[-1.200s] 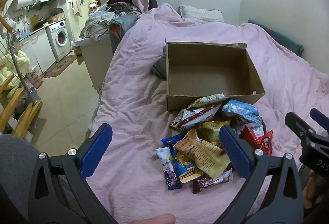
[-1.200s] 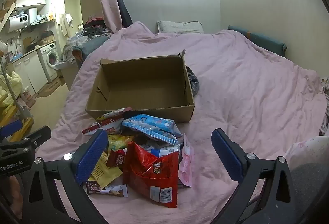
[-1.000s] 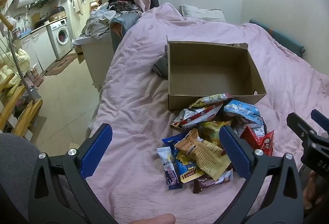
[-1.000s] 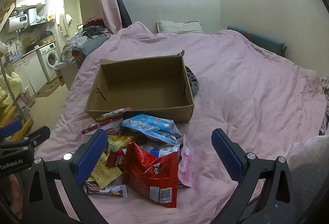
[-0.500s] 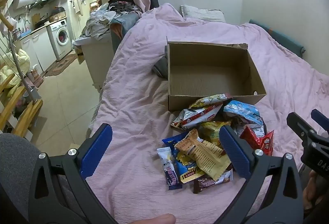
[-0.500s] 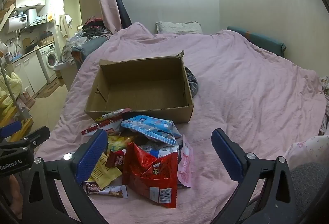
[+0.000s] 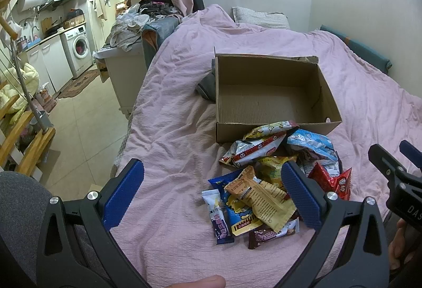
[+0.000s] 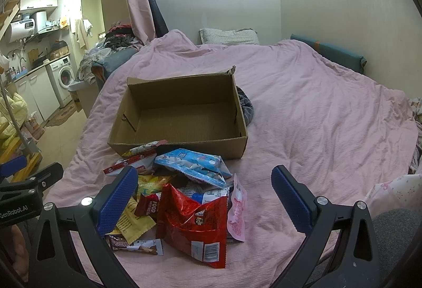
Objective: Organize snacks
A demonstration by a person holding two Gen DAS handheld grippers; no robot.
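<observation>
The left gripper (image 7: 212, 194) and right gripper (image 8: 204, 197) both hang spread and empty above the pink quilt (image 8: 316, 108); the heap of colourful snack packets (image 8: 182, 187) touches the open brown cardboard box (image 8: 182, 113) at its 6 o'clock side.

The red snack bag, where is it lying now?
In the right wrist view the red snack bag lies on the pink bedcover at the near edge of the snack pile, in front of the cardboard box.
</observation>
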